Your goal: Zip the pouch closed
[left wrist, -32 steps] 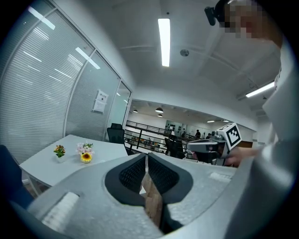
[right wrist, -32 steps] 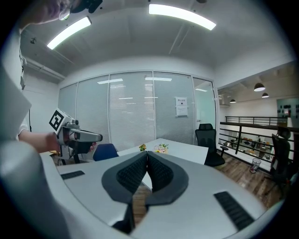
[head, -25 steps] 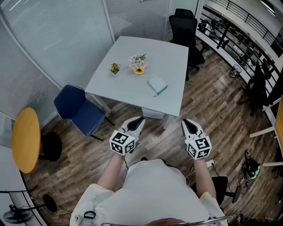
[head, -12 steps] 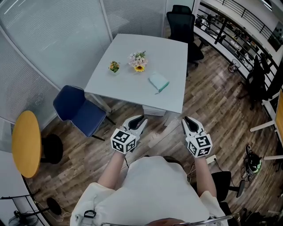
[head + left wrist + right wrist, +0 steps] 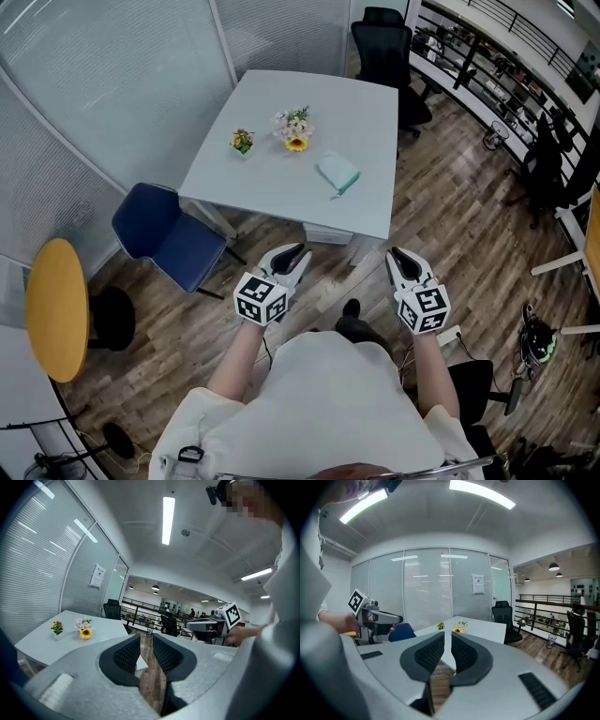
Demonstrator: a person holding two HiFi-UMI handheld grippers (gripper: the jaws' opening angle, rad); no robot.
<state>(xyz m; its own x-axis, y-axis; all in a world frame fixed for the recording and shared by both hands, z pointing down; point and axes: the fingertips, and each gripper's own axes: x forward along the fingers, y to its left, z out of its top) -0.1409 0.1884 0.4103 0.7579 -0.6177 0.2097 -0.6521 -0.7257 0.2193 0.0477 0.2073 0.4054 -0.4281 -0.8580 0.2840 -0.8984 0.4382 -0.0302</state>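
Toward the near right corner of the tabletop (image 5: 272,183) lies the mint pouch (image 5: 337,174), well apart from both claws. Short of the table, over the wood floor (image 5: 441,206), the left gripper (image 5: 298,256) and right gripper (image 5: 396,255) each hold their jaws a narrow slit apart, pinching nothing.

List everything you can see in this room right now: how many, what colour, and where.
table: one, white, ahead of the person
pouch: one, mint green, on the table towards its right edge
bouquet: one, pale flowers with a sunflower, mid-table
small plant: one, green and orange, left of the bouquet
side chair: one, blue, at the table's near left corner
round table: one, yellow, far left
office chair: one, black, beyond the table
left gripper: grey and black, jaws slightly apart, empty, short of the table
right gripper: same colours, jaws slightly apart, empty
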